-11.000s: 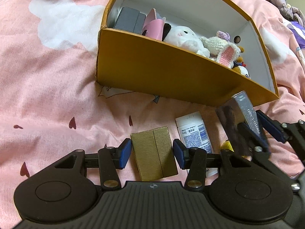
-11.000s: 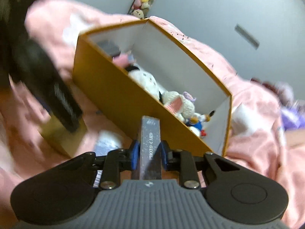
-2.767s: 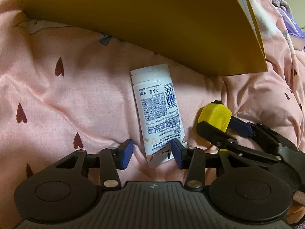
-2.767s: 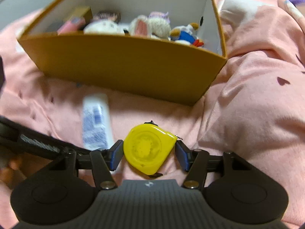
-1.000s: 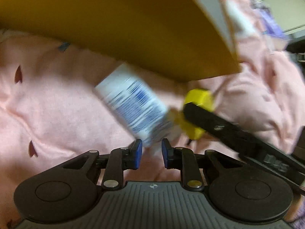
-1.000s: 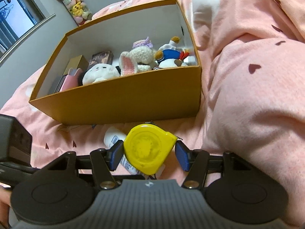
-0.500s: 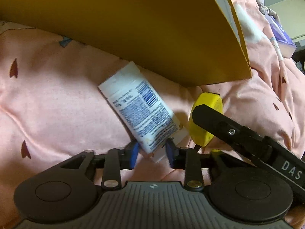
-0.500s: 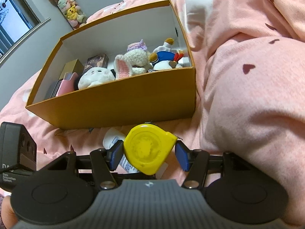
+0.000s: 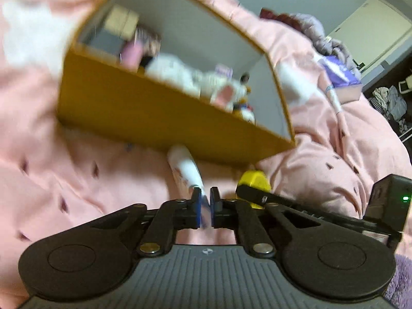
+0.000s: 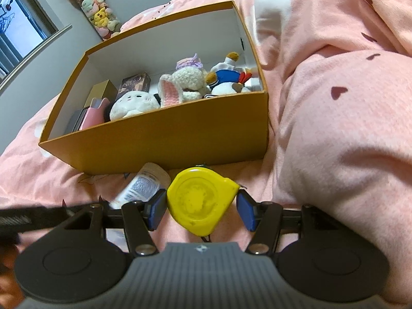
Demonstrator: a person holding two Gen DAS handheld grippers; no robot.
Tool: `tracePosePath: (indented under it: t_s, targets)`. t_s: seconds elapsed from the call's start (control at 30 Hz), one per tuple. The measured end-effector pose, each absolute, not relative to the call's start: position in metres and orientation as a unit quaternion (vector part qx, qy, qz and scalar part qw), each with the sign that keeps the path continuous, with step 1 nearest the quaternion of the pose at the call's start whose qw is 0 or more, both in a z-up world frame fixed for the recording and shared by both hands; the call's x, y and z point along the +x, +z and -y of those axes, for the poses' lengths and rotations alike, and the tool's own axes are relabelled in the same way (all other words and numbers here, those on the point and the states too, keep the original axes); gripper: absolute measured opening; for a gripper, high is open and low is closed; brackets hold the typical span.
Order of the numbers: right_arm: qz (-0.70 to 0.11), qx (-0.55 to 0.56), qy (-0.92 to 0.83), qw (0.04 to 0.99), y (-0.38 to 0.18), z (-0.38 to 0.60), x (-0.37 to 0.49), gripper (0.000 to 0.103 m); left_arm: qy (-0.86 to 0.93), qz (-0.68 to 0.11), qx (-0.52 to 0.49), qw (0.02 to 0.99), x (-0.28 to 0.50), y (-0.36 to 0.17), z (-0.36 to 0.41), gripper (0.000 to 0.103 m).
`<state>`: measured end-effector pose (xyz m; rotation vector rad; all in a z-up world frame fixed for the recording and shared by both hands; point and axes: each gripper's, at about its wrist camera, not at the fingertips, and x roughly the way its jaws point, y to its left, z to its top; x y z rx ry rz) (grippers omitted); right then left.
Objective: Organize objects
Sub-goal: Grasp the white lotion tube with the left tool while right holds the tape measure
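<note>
Pink fleece bedding (image 10: 334, 128) carries everything here: an orange cardboard box (image 10: 164, 139) already holding plush toys (image 10: 134, 103) and small cartons, with the last two loose items lying just in front of its near wall.

My left hand-held gripper (image 9: 205, 207) is pinched nearly closed on the flat crimped tail of a white squeeze tube (image 9: 184, 164), whose cap end points toward the box and rests against the foot of its wall. The left view is smeared, so I judge the hold from the narrow gap and the white showing between the blue pads; it seems secure. A tube like this is light and soft-walled. The crimp is the stiffest place to take it, though it may swing or slide from so thin a pinch once lifted clear.

My right hand-held gripper (image 10: 200, 206) stands wide around a yellow tape measure (image 10: 199, 200) lying flat on the bedding. The left pad is touching or nearly touching the case; the right pad stands clear. The case looks hard, smooth and dense for its size. I would close across its widest flat-sided span, since the rounded edges could squirt out. The soft bed gives little to press against.
</note>
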<state>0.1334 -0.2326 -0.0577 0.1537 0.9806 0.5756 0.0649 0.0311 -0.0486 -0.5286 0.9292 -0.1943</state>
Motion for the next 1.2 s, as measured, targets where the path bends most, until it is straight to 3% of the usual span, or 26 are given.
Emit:
tracePosePath:
  t_s: [0.13, 0.27, 0.3, 0.37, 0.4, 0.43, 0.53, 0.63, 0.9, 1.13, 1.2]
  targets:
    - [-0.465, 0.067, 0.273, 0.84, -0.058, 0.231, 0.133, 0.061, -0.086, -0.421, -0.212, 0.878, 0.066, -0.033, -0.026, 0.0]
    - [-0.465, 0.065, 0.28, 0.838, -0.058, 0.232, 0.132, 0.061, -0.079, -0.485, -0.143, 0.859, 0.072, -0.041, -0.011, 0.0]
    - [-0.464, 0.063, 0.281, 0.838, -0.057, 0.231, 0.132, 0.061, -0.081, -0.494, -0.136, 0.855, 0.071, -0.044, -0.01, 0.004]
    - [-0.463, 0.059, 0.28, 0.839, -0.057, 0.231, 0.131, 0.061, -0.1, -0.499, -0.118, 0.853, 0.068, -0.047, -0.003, 0.028]
    - [-0.463, 0.059, 0.279, 0.839, -0.057, 0.231, 0.131, 0.061, -0.111, -0.501, -0.099, 0.853, 0.067, -0.048, 0.003, 0.045]
    - [-0.463, 0.059, 0.278, 0.839, -0.057, 0.231, 0.131, 0.061, -0.117, -0.503, -0.078, 0.853, 0.064, -0.05, 0.009, 0.052]
    - [-0.463, 0.062, 0.279, 0.839, -0.057, 0.232, 0.131, 0.061, -0.108, -0.517, -0.045, 0.848, 0.062, -0.059, 0.018, 0.052]
    - [-0.463, 0.062, 0.279, 0.839, -0.058, 0.232, 0.131, 0.061, -0.104, -0.541, -0.077, 0.831, 0.069, -0.074, 0.013, 0.055]
    - [-0.464, 0.059, 0.279, 0.839, -0.058, 0.231, 0.131, 0.061, -0.093, -0.601, -0.119, 0.785, 0.082, -0.112, 0.011, 0.053]
    - [-0.465, 0.054, 0.276, 0.839, -0.06, 0.228, 0.131, 0.061, -0.095, -0.603, -0.125, 0.782, 0.077, -0.114, 0.01, 0.02]
    - [-0.465, 0.054, 0.277, 0.839, -0.06, 0.228, 0.131, 0.061, -0.095, -0.593, -0.131, 0.788, 0.073, -0.108, 0.008, 0.015]
